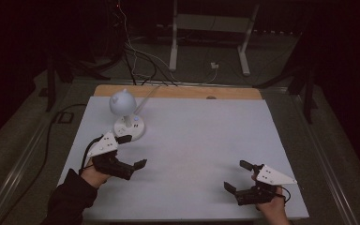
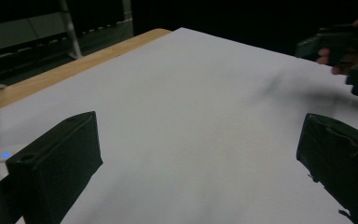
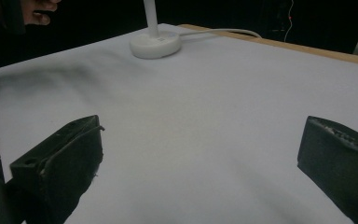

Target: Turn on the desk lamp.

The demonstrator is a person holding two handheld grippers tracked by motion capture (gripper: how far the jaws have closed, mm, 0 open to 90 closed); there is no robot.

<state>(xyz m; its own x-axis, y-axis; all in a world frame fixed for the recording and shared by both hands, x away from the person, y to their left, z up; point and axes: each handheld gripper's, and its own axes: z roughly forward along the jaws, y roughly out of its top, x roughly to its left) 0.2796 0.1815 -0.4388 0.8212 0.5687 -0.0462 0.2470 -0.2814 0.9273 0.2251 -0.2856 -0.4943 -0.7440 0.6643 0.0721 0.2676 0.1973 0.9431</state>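
Lamp [image 1: 125,112], one only, white, standing upright at the far left of the white table [image 1: 201,140], cord running off the back edge. Two grippers: left gripper [image 1: 132,151] just beside the lamp's round base, jaws spread wide, holding nothing; right gripper [image 1: 238,176] well apart at the near right, likewise spread and empty.

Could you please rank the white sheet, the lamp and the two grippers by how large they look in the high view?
1. White sheet, by far the largest.
2. Lamp, its round head on a disc base.
3. Left gripper and right gripper: they look much alike, both open, so I would not rank them; the lamp is only slightly larger.
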